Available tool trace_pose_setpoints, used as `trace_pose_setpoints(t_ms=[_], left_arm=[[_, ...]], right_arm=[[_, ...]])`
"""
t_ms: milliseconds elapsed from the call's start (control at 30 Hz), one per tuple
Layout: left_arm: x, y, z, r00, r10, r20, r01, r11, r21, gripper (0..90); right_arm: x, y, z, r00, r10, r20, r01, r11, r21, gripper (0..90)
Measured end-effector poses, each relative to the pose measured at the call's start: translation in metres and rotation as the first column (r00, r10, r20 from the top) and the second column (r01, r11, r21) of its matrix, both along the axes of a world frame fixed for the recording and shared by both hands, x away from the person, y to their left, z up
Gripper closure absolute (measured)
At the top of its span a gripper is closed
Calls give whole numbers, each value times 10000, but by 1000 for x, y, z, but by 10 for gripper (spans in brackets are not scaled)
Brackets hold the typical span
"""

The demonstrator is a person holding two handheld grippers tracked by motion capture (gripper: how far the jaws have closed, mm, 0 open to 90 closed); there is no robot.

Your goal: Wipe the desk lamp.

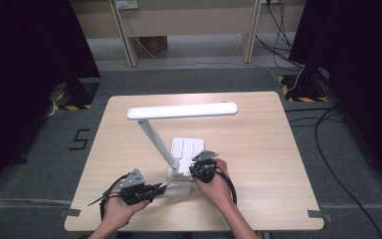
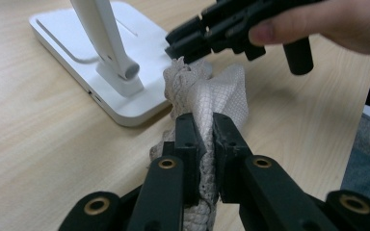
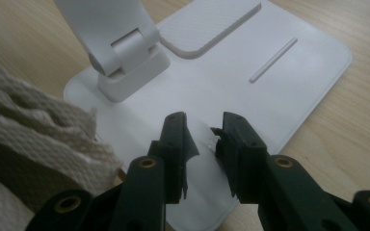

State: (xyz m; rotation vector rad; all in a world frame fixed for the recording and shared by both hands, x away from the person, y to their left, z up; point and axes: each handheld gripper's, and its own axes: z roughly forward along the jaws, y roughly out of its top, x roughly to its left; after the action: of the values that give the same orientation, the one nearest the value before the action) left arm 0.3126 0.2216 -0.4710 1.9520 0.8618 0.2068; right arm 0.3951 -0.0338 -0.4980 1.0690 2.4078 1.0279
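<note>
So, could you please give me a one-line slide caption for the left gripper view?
Left gripper clamps a crumpled paper towel beside the white desk lamp's base on the wooden table.

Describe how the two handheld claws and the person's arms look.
Both the left claw and the right claw are black, each topped by a grey three-cornered plate and trailing a black cable. Brass-coloured rivets stud the jaw links. The forearms are bare, with no sleeves in view.

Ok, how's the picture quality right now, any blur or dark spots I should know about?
High view: even light on the table, black at both sides. Left gripper view: paper towel sharp, near fingers soft. Right gripper view: lamp base clear, towel at the left edge blurred.
</note>
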Motion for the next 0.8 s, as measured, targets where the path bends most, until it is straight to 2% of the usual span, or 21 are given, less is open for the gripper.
trace_pose_setpoints(t_ms=[433, 633, 800], left_arm=[[2, 14, 32, 9978, 384, 543, -372, 9990, -235, 821], [4, 22, 45, 9957, 592, 710, -577, 9981, -230, 820], [5, 30, 53, 9938, 786, 791, -767, 9967, -272, 820]], right_arm=[[1, -4, -2, 9995, -110, -293, 123, 9990, 436, 814], [0, -3, -3, 9999, -95, -77, 98, 9993, 361, 900], [0, -1, -2, 10000, -74, -32, 75, 9999, 153, 900]])
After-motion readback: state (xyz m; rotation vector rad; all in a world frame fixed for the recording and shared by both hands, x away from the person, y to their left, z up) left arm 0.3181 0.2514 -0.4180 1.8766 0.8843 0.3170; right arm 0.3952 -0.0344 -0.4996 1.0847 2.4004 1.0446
